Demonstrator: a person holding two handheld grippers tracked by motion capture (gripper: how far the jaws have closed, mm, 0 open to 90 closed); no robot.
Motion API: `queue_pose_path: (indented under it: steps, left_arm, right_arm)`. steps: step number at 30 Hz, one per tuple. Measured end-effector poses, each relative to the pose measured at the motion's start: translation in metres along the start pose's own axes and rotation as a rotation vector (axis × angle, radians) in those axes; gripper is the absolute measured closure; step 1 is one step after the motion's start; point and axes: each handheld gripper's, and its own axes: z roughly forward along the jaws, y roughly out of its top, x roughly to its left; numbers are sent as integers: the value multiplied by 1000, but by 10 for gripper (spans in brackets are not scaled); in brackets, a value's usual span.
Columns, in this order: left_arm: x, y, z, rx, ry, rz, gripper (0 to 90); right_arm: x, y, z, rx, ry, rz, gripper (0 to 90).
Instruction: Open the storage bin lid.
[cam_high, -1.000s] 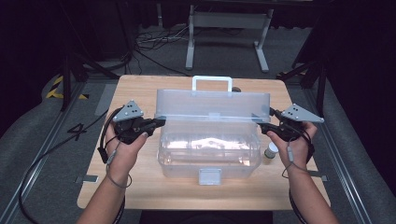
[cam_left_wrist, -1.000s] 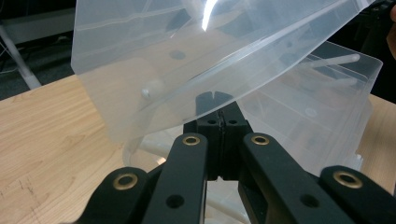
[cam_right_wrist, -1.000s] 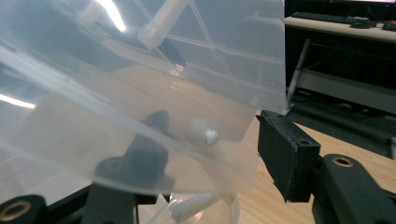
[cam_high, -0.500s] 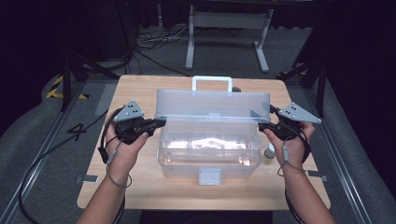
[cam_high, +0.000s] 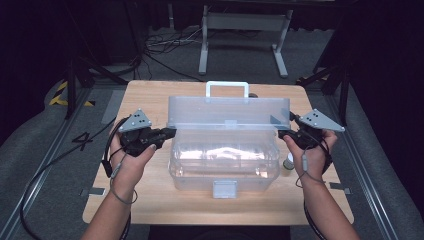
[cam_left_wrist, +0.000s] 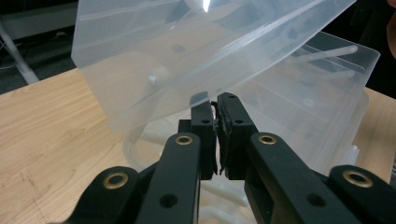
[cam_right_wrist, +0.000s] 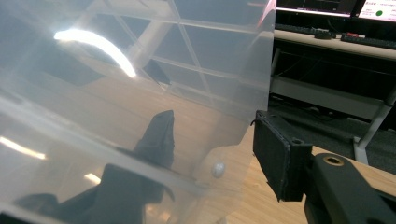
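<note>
A clear plastic storage box stands in the middle of the wooden table, its lid raised upright. My left gripper is at the lid's left edge. In the left gripper view its jaws stand almost together and pinch the lid's lower corner; they have just been opening slightly. My right gripper is at the lid's right edge. Its jaws stand wide on either side of the lid, one seen through the plastic, the pads off it; they have just been closing a little.
The box has a white handle at the back and a latch at the front. A small pale bottle stands on the table beside the box's right end. Cables and a metal stand lie on the floor beyond the table.
</note>
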Motion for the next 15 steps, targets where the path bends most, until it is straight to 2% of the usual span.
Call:
queue_pose_path:
  steps: [8, 15]
  left_arm:
    - [5, -7, -11, 11, 29, -24, 851]
    - [7, -14, -18, 20, 54, -46, 847]
  right_arm:
    - [1, 5, 3, -16, -49, -32, 550]
    - [-1, 8, 7, -36, -59, -16, 565]
